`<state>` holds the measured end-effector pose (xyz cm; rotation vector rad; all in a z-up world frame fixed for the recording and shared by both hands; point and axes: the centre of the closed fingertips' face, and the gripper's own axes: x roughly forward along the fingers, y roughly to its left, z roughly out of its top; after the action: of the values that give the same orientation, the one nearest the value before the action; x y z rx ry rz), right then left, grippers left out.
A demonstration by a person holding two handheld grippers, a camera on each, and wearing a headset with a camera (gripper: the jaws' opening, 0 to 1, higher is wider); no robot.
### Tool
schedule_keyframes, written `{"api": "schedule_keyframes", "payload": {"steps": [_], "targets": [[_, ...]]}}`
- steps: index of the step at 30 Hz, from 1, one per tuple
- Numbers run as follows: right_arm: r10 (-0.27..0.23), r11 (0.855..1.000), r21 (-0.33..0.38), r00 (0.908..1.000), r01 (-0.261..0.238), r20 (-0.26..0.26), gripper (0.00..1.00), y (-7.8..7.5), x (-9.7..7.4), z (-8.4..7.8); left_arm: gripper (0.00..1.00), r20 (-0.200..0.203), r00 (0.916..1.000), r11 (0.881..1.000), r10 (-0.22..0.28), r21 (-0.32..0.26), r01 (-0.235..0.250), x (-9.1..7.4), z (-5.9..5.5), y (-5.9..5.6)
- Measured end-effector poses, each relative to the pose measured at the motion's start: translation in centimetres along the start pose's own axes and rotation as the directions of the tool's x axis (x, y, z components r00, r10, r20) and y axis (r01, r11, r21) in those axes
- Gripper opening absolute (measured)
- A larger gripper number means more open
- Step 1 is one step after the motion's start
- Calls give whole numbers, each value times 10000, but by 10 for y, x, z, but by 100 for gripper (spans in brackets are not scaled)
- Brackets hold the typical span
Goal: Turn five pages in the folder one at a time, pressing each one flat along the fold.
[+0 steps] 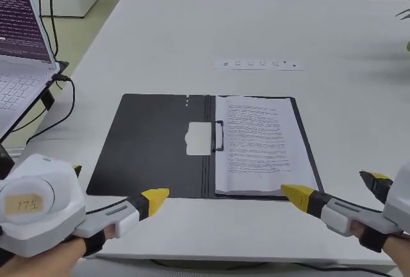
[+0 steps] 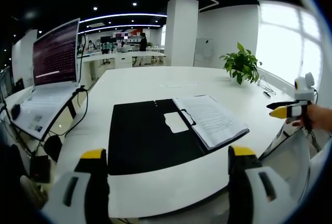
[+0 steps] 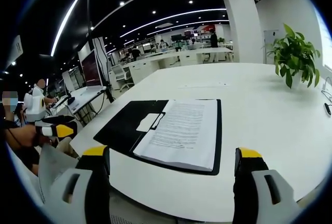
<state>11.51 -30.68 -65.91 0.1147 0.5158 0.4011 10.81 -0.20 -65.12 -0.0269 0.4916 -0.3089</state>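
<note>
A black folder (image 1: 154, 145) lies open on the white table (image 1: 256, 27), with a stack of printed pages (image 1: 259, 142) on its right half and a clip (image 1: 219, 136) at the fold. My left gripper (image 1: 115, 184) hovers open at the table's near edge, just in front of the folder's left corner. My right gripper (image 1: 335, 186) is open off the folder's near right corner. Neither holds anything. In the left gripper view the folder (image 2: 150, 141) lies ahead of the open jaws. The right gripper view has the pages (image 3: 181, 130) straight ahead.
An open laptop (image 1: 19, 52) on a stand sits at the left, with cables (image 1: 64, 97) trailing toward the folder. A flat white strip (image 1: 256, 64) lies beyond the folder. A potted plant (image 3: 293, 58) stands at the table's far right.
</note>
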Motion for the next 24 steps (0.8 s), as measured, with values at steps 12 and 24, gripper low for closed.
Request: {"api": "schedule_keyframes", "payload": {"steps": [12, 24], "targets": [[33, 10000, -11, 10000, -33, 21, 100, -1, 0, 2, 96, -20, 10000, 10000, -49, 64, 49, 2, 1, -1], [46, 10000, 10, 10000, -46, -19, 100, 1, 0, 1, 96, -49, 9999, 9999, -131, 102, 132, 3, 3, -5]]}}
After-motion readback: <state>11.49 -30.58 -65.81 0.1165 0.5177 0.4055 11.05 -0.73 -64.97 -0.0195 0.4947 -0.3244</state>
